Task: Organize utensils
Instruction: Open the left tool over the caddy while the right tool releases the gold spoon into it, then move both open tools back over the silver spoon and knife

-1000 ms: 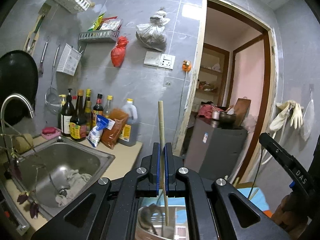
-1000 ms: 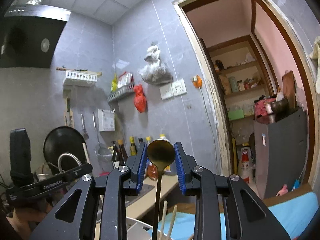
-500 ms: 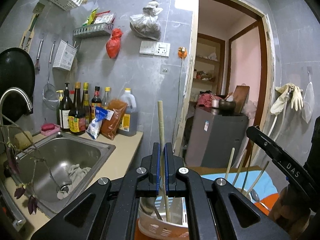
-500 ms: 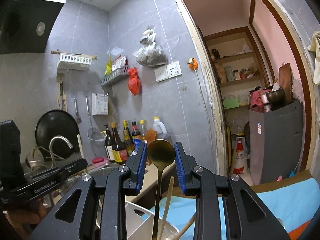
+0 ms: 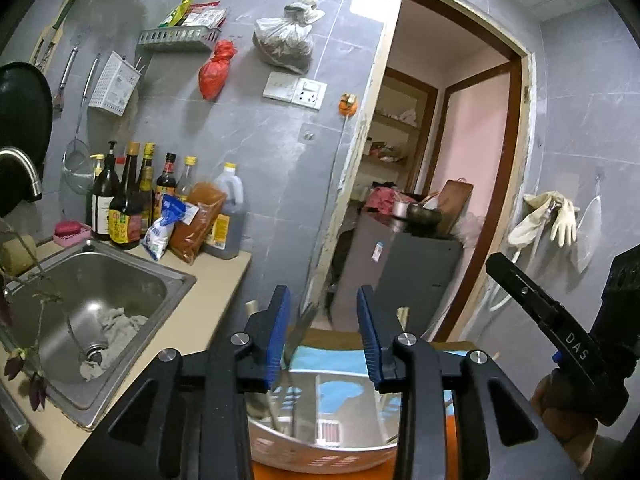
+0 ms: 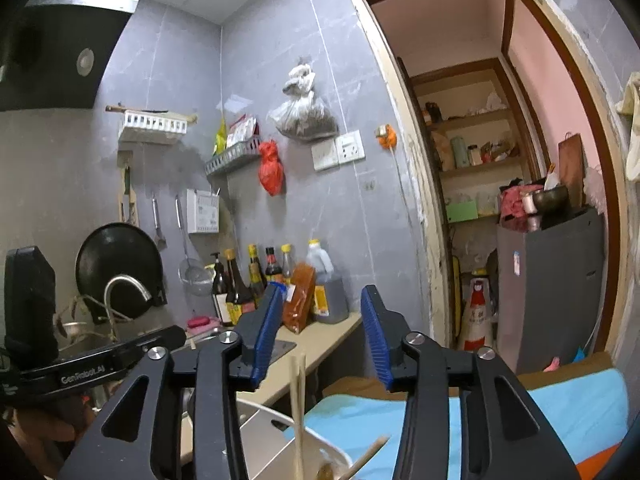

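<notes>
My left gripper (image 5: 323,334) is open and empty above a white slotted utensil holder (image 5: 320,458) with a shiny steel inner wall; dark utensil handles (image 5: 294,344) stand in it. My right gripper (image 6: 318,336) is open and empty above the white holder's rim (image 6: 280,412). A wooden chopstick (image 6: 298,408) stands upright in it, another chopstick (image 6: 366,454) leans, and a brass spoon bowl (image 6: 325,472) shows low in the holder. The other gripper shows at the right edge of the left wrist view (image 5: 560,328).
A steel sink (image 5: 96,320) with a rag and a beige counter (image 5: 192,328) lie to the left, with sauce bottles (image 5: 132,204) at the wall. A blue cloth (image 6: 480,416) covers the surface under the holder. A doorway and grey cabinet (image 5: 416,280) are behind.
Both grippers have opened. The left let go of its chopstick and the right let go of the brass spoon; both now stand lower in the holder.
</notes>
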The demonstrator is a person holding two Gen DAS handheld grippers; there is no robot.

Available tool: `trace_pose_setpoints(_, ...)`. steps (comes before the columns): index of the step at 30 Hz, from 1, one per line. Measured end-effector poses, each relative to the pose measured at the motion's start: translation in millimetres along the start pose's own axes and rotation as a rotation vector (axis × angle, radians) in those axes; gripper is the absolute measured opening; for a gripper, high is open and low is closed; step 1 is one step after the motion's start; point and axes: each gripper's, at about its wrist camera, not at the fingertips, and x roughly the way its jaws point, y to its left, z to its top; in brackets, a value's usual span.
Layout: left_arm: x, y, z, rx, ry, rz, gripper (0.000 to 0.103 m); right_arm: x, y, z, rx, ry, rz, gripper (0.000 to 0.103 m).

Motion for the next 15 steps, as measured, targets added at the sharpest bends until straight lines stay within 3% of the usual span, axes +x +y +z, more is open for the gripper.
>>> trace_pose_setpoints(4,-3.1,-17.4,10.0,0.008,-0.014,-0.01,0.049,-13.0,-8.8,14.3,0.0,-0.011,-0.029,0.06)
trace_pose_setpoints(7,-7.4,-33.2,15.5,0.009,-0.042,-0.02,0.072,-27.7,-17.2,23.5,-0.01,-0.02,-0.064,0.075)
trace_pose_setpoints(10,-11.5,-49.9,17.1,0.012,-0.083,-0.002,0.097,-43.7,-27.9,28.3,-0.014,-0.019,-0.091,0.083)
trace_pose_setpoints(15,-11.6,-76.9,9.2,0.014,-0.097,0.037,0.1,-76.0,-48.0,30.1,-0.026,-0.022,-0.15,0.102)
